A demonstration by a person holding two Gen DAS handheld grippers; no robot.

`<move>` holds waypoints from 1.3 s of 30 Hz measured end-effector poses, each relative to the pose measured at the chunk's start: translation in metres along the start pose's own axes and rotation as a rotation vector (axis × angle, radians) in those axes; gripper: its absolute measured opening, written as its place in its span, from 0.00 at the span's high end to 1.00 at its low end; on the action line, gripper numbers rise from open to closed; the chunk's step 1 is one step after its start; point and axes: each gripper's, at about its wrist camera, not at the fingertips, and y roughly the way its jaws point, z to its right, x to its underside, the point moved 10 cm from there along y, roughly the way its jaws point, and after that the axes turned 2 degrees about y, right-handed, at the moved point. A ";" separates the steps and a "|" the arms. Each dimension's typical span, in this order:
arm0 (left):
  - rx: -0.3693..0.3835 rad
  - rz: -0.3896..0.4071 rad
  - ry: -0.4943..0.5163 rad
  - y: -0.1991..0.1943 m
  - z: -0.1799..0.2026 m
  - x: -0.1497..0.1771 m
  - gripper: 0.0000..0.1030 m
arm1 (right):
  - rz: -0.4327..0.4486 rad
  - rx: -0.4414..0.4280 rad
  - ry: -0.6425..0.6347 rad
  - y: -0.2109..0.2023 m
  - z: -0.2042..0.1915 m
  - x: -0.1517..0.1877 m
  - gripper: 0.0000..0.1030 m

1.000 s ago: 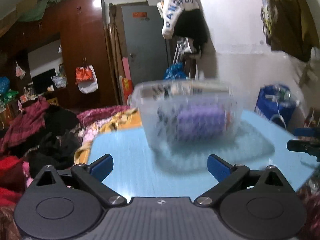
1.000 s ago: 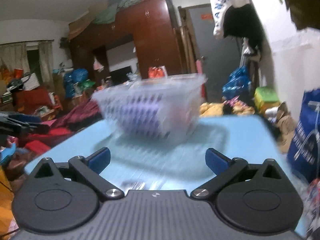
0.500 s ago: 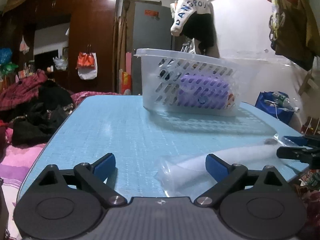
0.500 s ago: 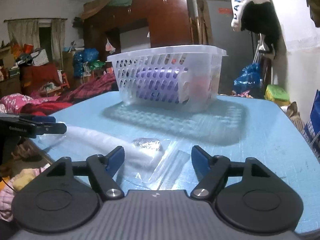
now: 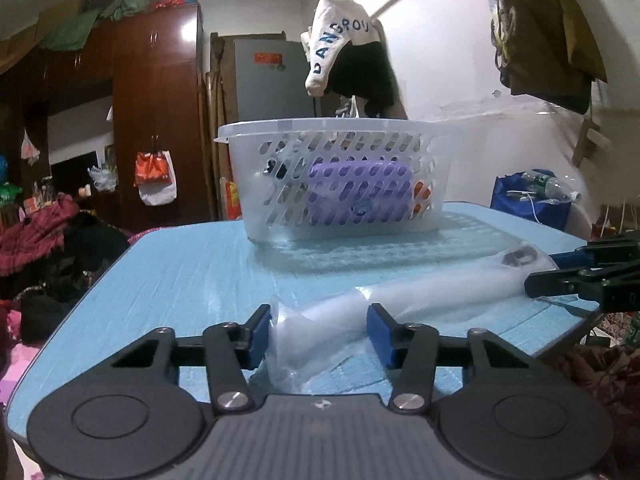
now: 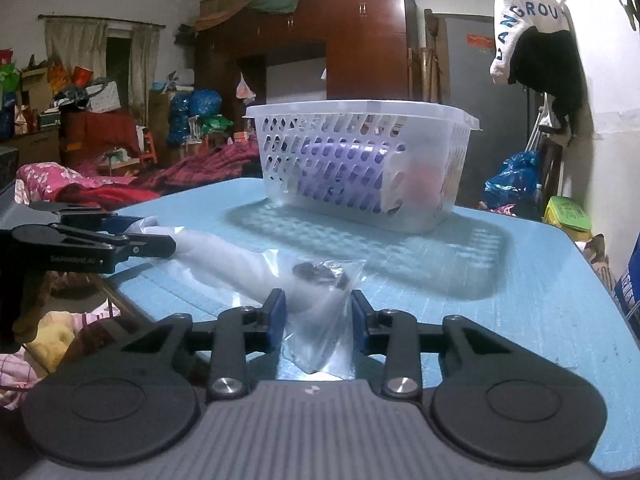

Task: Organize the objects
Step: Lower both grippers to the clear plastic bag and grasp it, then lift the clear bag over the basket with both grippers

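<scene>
Bagged white tube (image 5: 420, 292), lying lengthwise in front of basket (image 5: 336, 176).
Left gripper (image 5: 318, 334) and right gripper (image 6: 318, 316): jaws part-open, straddling opposite bag ends.

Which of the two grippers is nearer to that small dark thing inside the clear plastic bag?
The right gripper: the small dark thing lies just past its jaws. The left gripper is at the clear plastic bag's opposite end.

Legible only in part: blue capitals "ANGROU" on the white garment (image 5: 340, 36) hung on the wall, seen also from the right wrist (image 6: 528, 20); faint unreadable lettering on the left gripper (image 6: 120, 248).
</scene>
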 end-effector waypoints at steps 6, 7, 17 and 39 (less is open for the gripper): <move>0.028 0.032 -0.024 -0.004 0.000 -0.002 0.65 | 0.012 -0.011 -0.010 -0.003 0.000 -0.001 0.80; 0.033 0.039 -0.026 -0.005 0.000 -0.003 0.67 | 0.022 -0.013 -0.016 -0.005 -0.001 -0.002 0.82; 0.031 0.090 -0.013 -0.011 0.003 -0.009 0.72 | 0.063 -0.013 -0.038 -0.012 -0.003 -0.011 0.85; -0.052 0.310 0.028 0.032 -0.033 -0.245 0.75 | 0.255 0.040 -0.039 0.018 0.039 -0.210 0.86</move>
